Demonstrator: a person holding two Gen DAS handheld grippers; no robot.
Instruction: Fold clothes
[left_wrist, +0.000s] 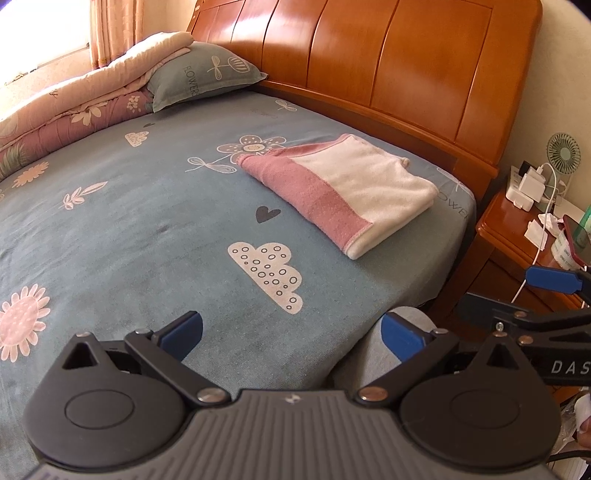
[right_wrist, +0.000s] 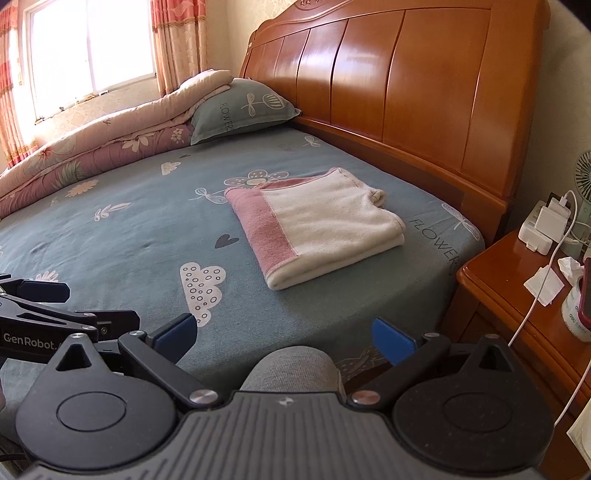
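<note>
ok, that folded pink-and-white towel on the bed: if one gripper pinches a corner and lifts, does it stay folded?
Probably not. The folded towel looks like soft terry in loose stacked layers, so a corner pinch would likely let it droop and unfold. It seems light. Pushed across the bedsheet, it would likely bunch rather than slide.

One folded pink-and-white cloth (right_wrist: 317, 225) lies on the one bed (right_wrist: 110, 236), near the headboard edge. At the bed's far edge are one pillow (right_wrist: 240, 110) and one rolled quilt (right_wrist: 99, 144). Two tongs show: the left (left_wrist: 291, 332) and the right (right_wrist: 284, 332); one nightstand (right_wrist: 517, 314) carries one small fan (left_wrist: 563, 147).
</note>
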